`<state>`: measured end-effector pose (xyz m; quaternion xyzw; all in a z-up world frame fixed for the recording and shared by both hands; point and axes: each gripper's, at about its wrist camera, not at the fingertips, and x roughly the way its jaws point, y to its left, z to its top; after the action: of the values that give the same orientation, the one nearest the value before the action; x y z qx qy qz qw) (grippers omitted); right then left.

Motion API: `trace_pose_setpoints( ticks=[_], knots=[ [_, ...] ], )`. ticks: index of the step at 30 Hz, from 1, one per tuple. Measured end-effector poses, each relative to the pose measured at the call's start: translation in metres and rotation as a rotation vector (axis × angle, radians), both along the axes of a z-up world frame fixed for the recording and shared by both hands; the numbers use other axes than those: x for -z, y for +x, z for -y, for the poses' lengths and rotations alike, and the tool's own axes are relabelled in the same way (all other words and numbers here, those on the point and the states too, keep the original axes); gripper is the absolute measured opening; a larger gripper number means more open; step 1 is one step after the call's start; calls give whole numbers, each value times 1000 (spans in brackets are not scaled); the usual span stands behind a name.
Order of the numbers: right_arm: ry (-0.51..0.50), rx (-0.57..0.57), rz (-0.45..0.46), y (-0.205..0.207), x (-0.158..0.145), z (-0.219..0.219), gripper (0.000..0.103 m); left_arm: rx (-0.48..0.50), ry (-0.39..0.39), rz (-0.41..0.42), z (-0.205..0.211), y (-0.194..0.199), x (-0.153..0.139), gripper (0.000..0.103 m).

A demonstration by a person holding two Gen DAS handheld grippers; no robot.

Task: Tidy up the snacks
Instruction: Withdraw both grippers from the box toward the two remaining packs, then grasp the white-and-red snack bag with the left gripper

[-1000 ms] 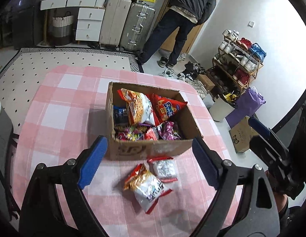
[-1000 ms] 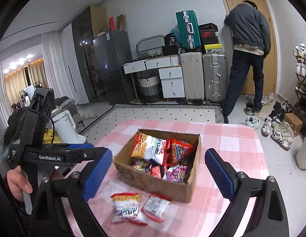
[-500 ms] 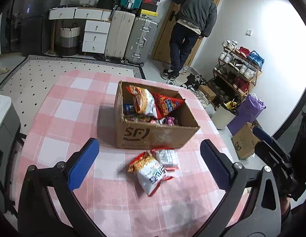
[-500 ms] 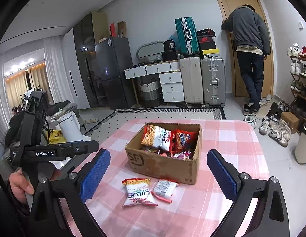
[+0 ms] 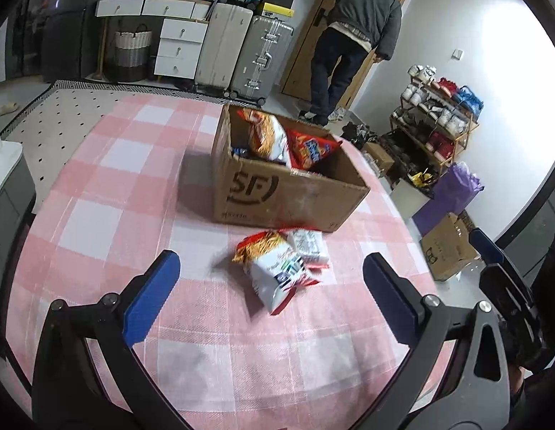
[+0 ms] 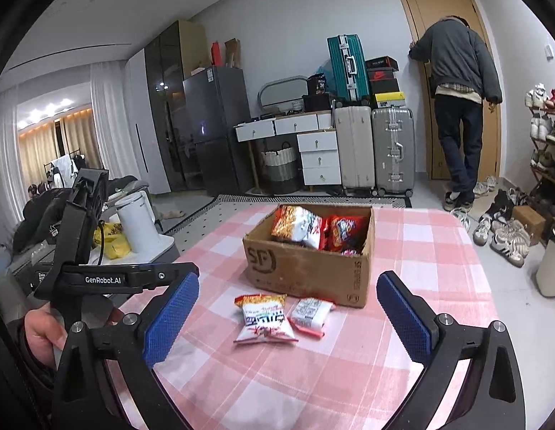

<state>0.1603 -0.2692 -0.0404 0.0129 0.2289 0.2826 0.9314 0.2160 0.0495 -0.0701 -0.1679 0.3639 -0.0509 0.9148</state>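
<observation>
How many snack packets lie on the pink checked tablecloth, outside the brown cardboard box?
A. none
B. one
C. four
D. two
D: a white packet with an orange top and a smaller white packet with red edges lie side by side before the brown cardboard box.

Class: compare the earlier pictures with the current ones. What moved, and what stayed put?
Both grippers drew back and lower from the cardboard box; the left gripper widened its jaws. Neither it nor the right gripper holds anything. The two snack packets lie unmoved before the box.
</observation>
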Motion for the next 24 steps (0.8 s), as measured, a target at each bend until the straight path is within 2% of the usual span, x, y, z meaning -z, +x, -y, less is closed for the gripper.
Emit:
trace_pose_setpoints(
  ticks=[5,11,24],
  knots=[
    [32,16,-44,2,19,2,101,-30,60,-30,4,1,13,102],
    [62,30,-102,4,44,8,101,-18,58,-66,8,7,33,102],
    [133,21,-164,17,68,21,101,23,2,-170,14,43,81,102]
  ],
)
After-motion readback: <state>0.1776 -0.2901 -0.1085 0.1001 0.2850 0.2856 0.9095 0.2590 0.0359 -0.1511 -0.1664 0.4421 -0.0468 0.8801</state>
